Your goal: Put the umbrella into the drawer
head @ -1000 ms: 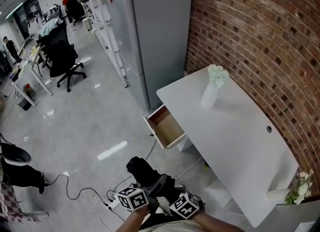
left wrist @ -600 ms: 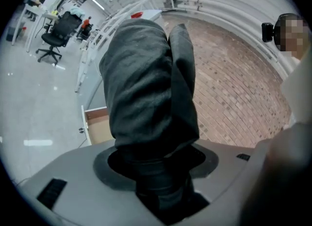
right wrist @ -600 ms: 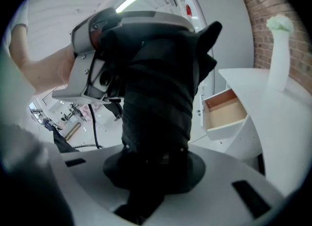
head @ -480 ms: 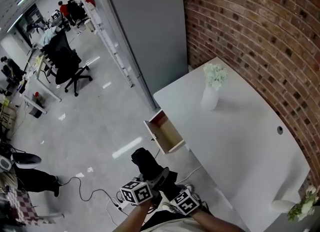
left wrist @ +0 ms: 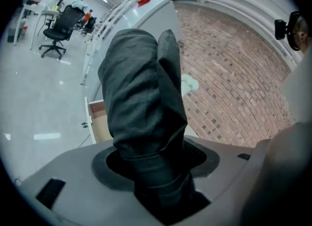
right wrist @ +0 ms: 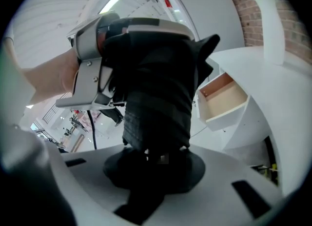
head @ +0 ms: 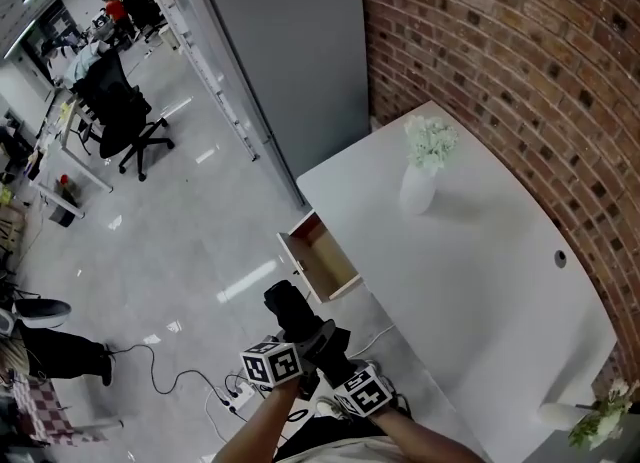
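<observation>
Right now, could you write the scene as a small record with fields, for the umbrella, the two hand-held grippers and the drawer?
held object: folded black umbrella, in the air
left hand-held gripper: closed on the umbrella
right hand-held gripper: closed on the umbrella
drawer: pulled open, looks empty
white desk: bears a white vase with flowers

The right gripper (right wrist: 157,167) is closed on the lower end of a folded black umbrella (right wrist: 156,98), which rises up the middle of the view. At the umbrella's upper end, on its left side, the metal body of the left gripper (right wrist: 92,69) sits against the fabric, with a hand (right wrist: 48,78) behind it. Right of the umbrella an open drawer (right wrist: 222,98) shows a bare wood-coloured inside. Further right of the umbrella is the white table (right wrist: 292,108), carrying a white vase (right wrist: 273,30) before a brick wall (right wrist: 243,5).
</observation>
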{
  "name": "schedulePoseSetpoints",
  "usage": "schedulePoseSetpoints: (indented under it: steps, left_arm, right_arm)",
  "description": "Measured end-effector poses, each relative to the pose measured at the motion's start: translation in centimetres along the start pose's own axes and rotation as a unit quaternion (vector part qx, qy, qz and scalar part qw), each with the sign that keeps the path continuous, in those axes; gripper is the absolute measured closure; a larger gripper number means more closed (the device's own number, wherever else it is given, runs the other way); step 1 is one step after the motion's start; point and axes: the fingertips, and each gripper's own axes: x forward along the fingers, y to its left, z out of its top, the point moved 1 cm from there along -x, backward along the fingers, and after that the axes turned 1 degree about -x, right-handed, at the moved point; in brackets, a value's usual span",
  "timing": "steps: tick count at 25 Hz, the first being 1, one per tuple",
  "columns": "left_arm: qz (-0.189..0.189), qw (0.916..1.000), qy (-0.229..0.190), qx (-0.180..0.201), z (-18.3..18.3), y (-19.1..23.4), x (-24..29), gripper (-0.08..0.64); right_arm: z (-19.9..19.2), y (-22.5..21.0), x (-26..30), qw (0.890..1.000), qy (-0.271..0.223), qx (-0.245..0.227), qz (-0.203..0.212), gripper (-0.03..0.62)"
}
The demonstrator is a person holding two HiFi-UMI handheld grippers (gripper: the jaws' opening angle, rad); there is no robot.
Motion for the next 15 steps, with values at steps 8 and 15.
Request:
schedulePoseSetpoints:
  steps: [8, 15]
  left_arm:
    - [0.024, 0.9959, 0.087, 0.005, -0.4, 4.5, 4.7, 0.293]
    - [0.030, 0.9910, 0.130, 0.011, 0.5, 9.7, 7.4, 0.287]
  right_arm:
    - [0.6, -2.4, 4.2, 0.996, -0.012, 0.084, 0.003, 0.497]
    - [2.2, -4.6, 9.1, 0.994, -0.006, 0.108, -0.026, 0.497]
